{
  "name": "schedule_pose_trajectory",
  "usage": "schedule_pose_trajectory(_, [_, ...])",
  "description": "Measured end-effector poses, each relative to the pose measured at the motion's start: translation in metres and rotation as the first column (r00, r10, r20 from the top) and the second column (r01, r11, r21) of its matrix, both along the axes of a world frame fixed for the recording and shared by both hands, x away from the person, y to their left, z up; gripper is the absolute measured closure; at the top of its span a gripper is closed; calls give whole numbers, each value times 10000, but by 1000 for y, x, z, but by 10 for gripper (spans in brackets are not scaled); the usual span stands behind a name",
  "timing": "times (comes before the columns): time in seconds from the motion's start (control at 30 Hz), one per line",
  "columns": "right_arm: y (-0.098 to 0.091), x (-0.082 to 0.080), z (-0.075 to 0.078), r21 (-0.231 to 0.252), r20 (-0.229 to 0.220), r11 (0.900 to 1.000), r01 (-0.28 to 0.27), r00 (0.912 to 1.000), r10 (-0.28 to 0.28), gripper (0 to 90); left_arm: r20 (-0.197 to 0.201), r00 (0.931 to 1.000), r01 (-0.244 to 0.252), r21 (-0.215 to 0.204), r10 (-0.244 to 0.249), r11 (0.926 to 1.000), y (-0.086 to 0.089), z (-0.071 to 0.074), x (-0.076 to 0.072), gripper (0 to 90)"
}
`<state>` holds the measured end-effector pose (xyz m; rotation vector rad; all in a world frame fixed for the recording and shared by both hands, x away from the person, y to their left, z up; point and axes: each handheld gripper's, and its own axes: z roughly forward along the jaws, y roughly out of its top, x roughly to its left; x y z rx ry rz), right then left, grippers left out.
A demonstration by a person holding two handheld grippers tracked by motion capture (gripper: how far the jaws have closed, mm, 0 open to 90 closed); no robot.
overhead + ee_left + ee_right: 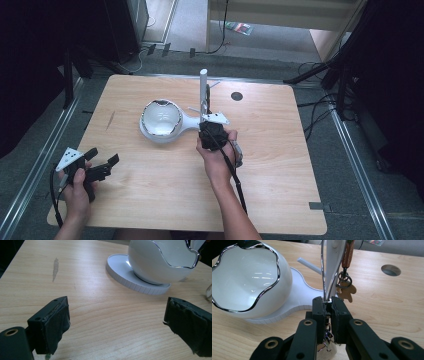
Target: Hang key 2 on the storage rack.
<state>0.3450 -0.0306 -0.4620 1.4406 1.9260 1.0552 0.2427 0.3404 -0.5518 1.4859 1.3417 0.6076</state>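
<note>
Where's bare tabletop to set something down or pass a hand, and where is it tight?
Free: the right side of the table, from the right gripper to the edge, below the round hole; also the near strip between both hands, and the left corner beyond the left gripper. Crowded: centre, around the white bowl, its base and the white post.

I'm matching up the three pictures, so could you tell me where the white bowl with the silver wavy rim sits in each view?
High view: the white bowl sits left of centre on the table, left of the right gripper.
Left gripper view: upper right, beyond the open jaws.
Right gripper view: upper left.
Shared landmark: the white base under the bowl, seen as a ribbed disc and beneath the bowl.
</note>
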Motion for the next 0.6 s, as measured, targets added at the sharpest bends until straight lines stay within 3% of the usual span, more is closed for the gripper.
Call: schedule_pose_trajectory(0.6, [3,22,-22,61,-109,9999,-89,9999,90,834,5,10000,8,-13,-8,10000,0,0,0,69])
